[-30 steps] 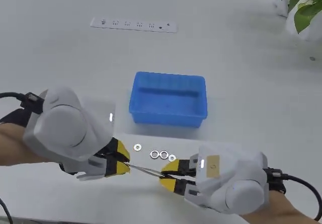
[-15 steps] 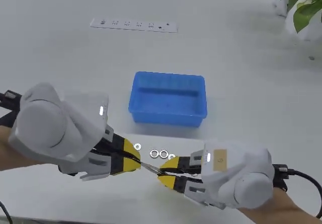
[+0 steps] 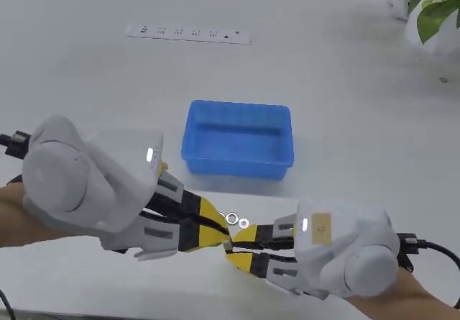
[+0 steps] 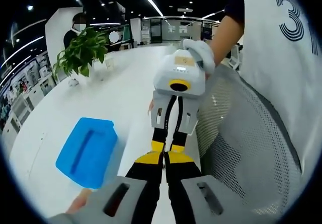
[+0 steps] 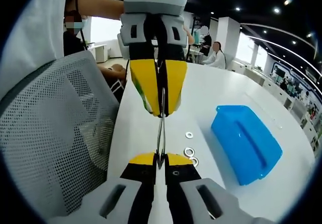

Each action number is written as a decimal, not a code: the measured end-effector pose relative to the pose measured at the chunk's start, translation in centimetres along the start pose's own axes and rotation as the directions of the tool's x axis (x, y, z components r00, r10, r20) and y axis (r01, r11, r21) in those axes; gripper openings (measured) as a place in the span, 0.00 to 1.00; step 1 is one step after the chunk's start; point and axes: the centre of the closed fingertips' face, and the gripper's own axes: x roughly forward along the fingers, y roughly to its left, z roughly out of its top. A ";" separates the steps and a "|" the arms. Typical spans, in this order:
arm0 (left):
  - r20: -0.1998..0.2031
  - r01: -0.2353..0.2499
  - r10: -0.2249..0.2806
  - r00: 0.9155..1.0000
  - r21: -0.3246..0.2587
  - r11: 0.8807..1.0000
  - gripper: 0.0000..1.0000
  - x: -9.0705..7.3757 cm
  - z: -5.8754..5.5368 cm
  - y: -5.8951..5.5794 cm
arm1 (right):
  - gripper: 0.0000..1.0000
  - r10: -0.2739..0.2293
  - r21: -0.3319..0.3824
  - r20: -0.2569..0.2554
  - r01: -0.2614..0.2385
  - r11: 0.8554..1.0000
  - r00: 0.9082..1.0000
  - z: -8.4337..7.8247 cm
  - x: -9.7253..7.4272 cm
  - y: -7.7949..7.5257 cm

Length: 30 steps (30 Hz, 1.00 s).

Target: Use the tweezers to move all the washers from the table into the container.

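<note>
Washers (image 5: 189, 151), three (near one blue container (image 5: 246, 143)); left gripper (image 5: 161, 113) and right gripper (image 5: 160, 159) both clamp the single tweezers (image 5: 161, 133).

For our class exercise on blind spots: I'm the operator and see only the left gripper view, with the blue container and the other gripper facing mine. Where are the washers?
Observer: The right gripper view shows three washers lying on the table, between the grippers and the blue container.
Operator: Is anything being held?
Observer: Yes. The tweezers run from the right gripper to the left gripper, and both have their jaws closed on them.
Operator: Anything beyond the container?
Observer: In the head view a white power strip lies flat on the table on the container's far side, well apart from it.
</note>
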 end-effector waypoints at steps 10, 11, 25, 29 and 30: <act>0.065 -0.012 0.011 0.998 0.005 1.000 0.06 0.9 0.4 0.0 | 0.07 0.012 0.001 -0.003 -0.012 1.000 1.000 -0.1 -0.1 0.0; 0.071 -0.012 0.013 0.997 -0.021 1.000 0.06 0.9 0.4 -0.1 | 0.07 0.012 0.001 -0.003 -0.012 1.000 1.000 -0.1 -0.1 0.0; 0.141 0.018 -0.014 0.990 -0.027 0.999 0.05 1.3 0.7 -0.1 | 0.10 0.019 0.022 -0.001 -0.019 1.000 1.000 -0.1 -0.3 0.2; 0.145 0.045 -0.039 0.989 -0.036 0.998 0.05 1.3 0.8 -0.5 | 0.11 0.035 0.003 0.004 -0.035 0.999 0.999 0.4 0.2 0.8; 0.146 0.047 -0.042 0.988 -0.030 0.998 0.05 1.4 0.9 -0.6 | 0.11 0.035 -0.013 0.005 -0.035 0.999 0.999 0.6 0.3 0.9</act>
